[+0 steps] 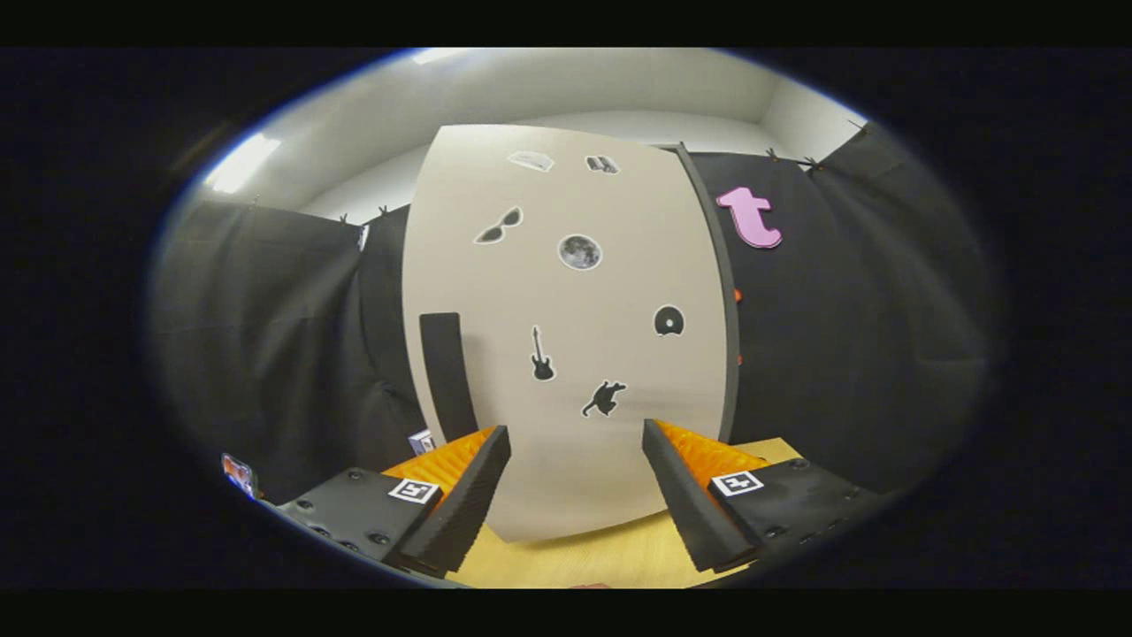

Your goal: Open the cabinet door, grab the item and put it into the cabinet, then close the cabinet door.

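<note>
A tall beige cabinet [575, 327] stands straight ahead on a light wooden table [610, 557]. Its door [619, 292] looks shut and carries several black stickers, with a dark vertical handle [447, 376] near its left edge. My gripper [575, 438] is open, its fingers spread wide just in front of the door's lower part with nothing between them. The handle sits just above and beyond the left finger [469, 495]. A small box [422, 441] peeks out on the table left of the cabinet, behind the left finger.
Black cloth walls close in the booth on both sides and behind the cabinet. Another small colourful item [239, 473] lies far off to the left. Small orange parts [737, 296] show along the cabinet's right side edge.
</note>
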{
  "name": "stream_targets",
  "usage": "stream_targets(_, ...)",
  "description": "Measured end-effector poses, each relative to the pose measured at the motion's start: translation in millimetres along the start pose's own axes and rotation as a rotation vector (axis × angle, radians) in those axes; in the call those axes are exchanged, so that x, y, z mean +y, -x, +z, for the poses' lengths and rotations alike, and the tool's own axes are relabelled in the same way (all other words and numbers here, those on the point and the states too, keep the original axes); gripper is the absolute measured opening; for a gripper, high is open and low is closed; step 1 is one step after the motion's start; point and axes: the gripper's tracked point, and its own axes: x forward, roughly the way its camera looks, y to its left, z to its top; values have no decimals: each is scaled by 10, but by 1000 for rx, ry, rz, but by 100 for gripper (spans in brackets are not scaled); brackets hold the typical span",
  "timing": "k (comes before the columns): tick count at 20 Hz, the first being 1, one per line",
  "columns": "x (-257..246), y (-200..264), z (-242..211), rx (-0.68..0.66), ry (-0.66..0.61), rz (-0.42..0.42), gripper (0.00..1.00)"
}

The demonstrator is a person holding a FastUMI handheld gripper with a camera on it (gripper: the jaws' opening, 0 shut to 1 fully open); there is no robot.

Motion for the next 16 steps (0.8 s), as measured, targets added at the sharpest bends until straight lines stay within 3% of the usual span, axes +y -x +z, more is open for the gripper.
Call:
stream_targets(9,395,-470,-88,40,34,65,96)
stream_targets(16,465,-780,-207,46,20,34,96)
